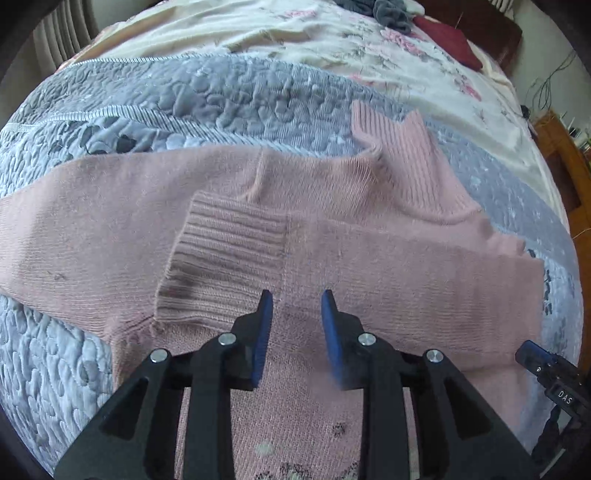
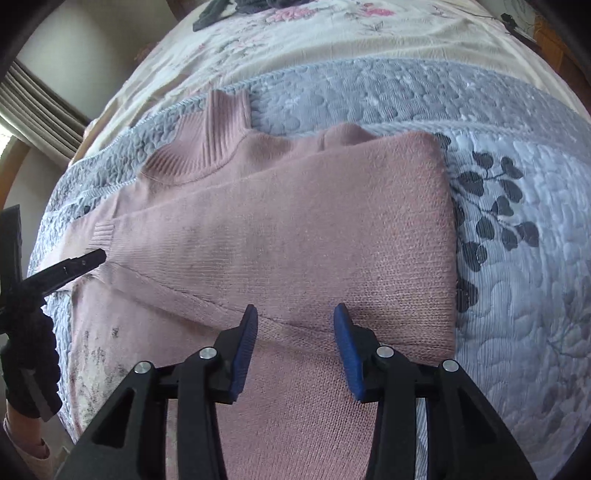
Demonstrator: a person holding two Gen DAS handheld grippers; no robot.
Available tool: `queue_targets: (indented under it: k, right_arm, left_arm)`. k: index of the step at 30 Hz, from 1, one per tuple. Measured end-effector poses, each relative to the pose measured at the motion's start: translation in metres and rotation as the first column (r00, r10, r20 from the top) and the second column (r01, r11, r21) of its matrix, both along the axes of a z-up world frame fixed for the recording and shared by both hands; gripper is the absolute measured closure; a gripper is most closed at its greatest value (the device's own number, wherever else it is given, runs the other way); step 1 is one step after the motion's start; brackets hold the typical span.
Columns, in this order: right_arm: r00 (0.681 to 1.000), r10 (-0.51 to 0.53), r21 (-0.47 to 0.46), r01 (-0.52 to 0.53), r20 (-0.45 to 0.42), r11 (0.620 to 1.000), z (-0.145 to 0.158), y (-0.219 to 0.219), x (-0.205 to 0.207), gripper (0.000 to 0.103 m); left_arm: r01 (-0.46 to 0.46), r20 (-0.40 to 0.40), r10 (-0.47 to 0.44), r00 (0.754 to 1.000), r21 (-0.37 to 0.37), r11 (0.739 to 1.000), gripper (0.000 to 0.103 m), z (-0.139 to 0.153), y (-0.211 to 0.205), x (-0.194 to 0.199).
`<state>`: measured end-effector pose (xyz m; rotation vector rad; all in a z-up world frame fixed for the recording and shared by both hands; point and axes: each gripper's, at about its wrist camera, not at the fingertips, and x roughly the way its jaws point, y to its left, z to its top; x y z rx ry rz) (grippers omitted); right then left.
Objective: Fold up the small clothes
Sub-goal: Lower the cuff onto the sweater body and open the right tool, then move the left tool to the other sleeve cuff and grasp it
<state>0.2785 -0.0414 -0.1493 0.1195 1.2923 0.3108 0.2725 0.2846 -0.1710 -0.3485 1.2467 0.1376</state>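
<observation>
A pink knit sweater (image 1: pixel 332 266) lies flat on the bed with its ribbed turtleneck collar (image 1: pixel 410 162) toward the far side. One sleeve is folded across the chest, its ribbed cuff (image 1: pixel 225 262) lying left of centre; the other sleeve (image 1: pixel 74 229) stretches out left. My left gripper (image 1: pixel 296 301) hovers open just above the folded sleeve, holding nothing. In the right wrist view the same sweater (image 2: pixel 295 236) shows its folded right side edge, collar (image 2: pixel 210 136) at upper left. My right gripper (image 2: pixel 295 317) is open over the sweater's body, empty. The left gripper's tip (image 2: pixel 85 262) appears at the left edge.
The sweater rests on a grey-blue quilted bedspread (image 1: pixel 184 96) with dark leaf prints (image 2: pixel 495 206). Beyond it is a cream floral sheet (image 1: pixel 295 33) with dark clothes (image 1: pixel 391 14) and a maroon item (image 1: pixel 450 40). A wooden nightstand (image 1: pixel 565 147) stands right.
</observation>
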Motion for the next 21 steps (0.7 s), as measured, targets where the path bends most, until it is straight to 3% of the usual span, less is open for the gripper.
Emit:
queue_targets:
  k: [3,9,14,15,18,21]
  right_arm:
    - [1.0,-0.005,0.012,0.005,-0.002,1.0,-0.012,-0.002,-0.001,0.06]
    - [1.0,-0.004,-0.005,0.004,0.018,1.0,-0.018,0.002,-0.002,0.056]
    - [1.0,-0.004,-0.039,0.004,0.009,0.999,-0.004,0.007,-0.002,0.056]
    - [1.0,0.005,-0.039,-0.004,0.023,0.999,0.006,0.008,-0.006,0.056]
    - [0.996,0.058,-0.035,-0.055,0.072,0.998,0.035,0.022,-0.02,0.048]
    - [0.988,0.129,-0.021,-0.127,0.09,0.992,0.051,0.044,-0.037,0.045]
  left_arm:
    - [-0.006,-0.016,0.006,1.0,-0.012,1.0,0.076,-0.021,0.004,-0.003]
    - [0.015,-0.009,-0.014,1.0,0.026,1.0,0.075,-0.025,-0.005,-0.003]
    - [-0.017,-0.024,0.016,1.0,-0.053,0.998,0.075,-0.013,0.009,-0.005]
    - [-0.032,-0.008,0.031,0.999,-0.072,0.997,0.073,-0.004,0.018,-0.011]
    - [-0.065,0.072,0.07,0.995,-0.064,0.996,0.052,0.027,0.05,-0.038]
    - [-0.134,0.097,0.136,0.986,-0.03,0.991,0.048,0.042,0.097,-0.07]
